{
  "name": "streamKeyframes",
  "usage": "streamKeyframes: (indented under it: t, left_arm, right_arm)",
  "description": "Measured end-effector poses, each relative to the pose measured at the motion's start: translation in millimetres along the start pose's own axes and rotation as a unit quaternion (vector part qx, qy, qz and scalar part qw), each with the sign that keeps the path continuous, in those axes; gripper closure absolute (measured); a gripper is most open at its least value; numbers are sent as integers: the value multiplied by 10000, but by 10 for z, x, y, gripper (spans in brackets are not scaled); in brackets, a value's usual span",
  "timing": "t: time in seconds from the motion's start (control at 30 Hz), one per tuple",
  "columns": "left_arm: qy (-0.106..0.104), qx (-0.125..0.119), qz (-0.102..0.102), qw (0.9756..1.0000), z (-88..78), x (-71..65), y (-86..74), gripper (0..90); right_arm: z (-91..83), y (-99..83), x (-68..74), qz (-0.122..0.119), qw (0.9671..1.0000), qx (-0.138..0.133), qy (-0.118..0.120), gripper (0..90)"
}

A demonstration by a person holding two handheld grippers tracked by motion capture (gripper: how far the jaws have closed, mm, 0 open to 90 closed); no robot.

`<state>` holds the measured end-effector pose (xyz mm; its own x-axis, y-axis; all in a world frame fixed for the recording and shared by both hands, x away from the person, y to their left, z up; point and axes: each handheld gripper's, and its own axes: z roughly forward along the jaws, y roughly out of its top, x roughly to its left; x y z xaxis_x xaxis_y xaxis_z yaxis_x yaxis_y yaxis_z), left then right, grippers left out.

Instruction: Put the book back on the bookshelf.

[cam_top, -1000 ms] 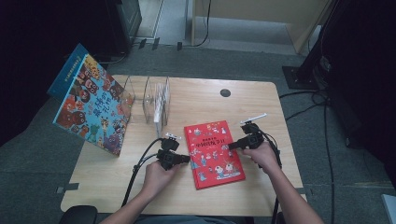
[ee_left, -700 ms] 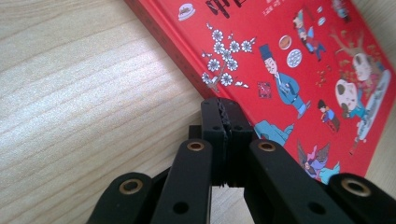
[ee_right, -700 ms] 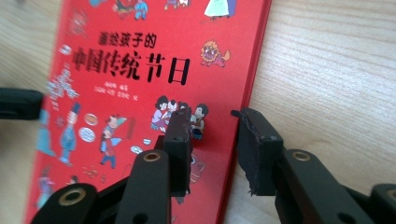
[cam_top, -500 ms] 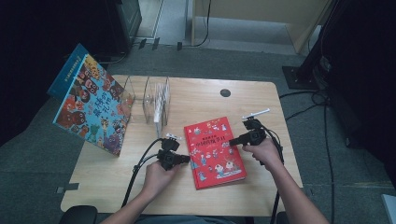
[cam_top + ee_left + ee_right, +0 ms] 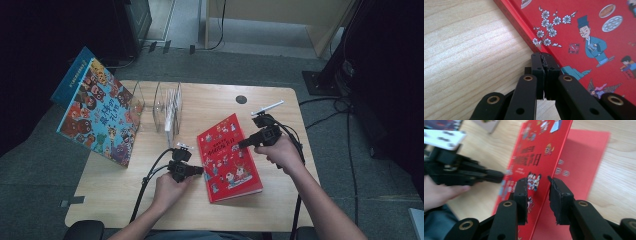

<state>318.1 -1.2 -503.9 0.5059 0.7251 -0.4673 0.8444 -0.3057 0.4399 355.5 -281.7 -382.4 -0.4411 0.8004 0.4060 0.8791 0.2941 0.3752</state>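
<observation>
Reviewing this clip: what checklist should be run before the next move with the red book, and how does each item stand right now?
1. Left tool shut, tip at the spine edge of the red hardcover picture book: ok.
2. Book's front cover raised off the red page beneath: ok.
3. Right tool jaws straddle the cover's edge and have just been closing; firm pinch: cannot tell.
4. Book resting fully on the light wooden table: ok.
5. Clear plastic divider rack stands apart from the opening cover: ok.
</observation>
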Motion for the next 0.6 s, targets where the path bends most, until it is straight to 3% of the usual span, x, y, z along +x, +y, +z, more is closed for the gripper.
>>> streamKeyframes:
  t: [0.17, 0.4, 0.53, 0.6]
  left_arm:
    - [-10, -54, -35, 10000, 2, -1, -6, 893]
    - [-96, -112, -108, 9998, -7, 19, -11, 861]
    - [-209, -219, -111, 9995, -64, 27, -5, 792]
    - [-239, -270, -99, 9993, -100, 27, -2, 763]
  right_arm:
    - [26, 131, 235, -208, 9996, 169, 23, 703]
    - [281, 343, 497, -505, 9978, 422, 39, 766]
    - [336, 394, 528, -630, 9962, 584, -162, 790]
    - [320, 407, 507, -585, 9959, 683, -131, 804]
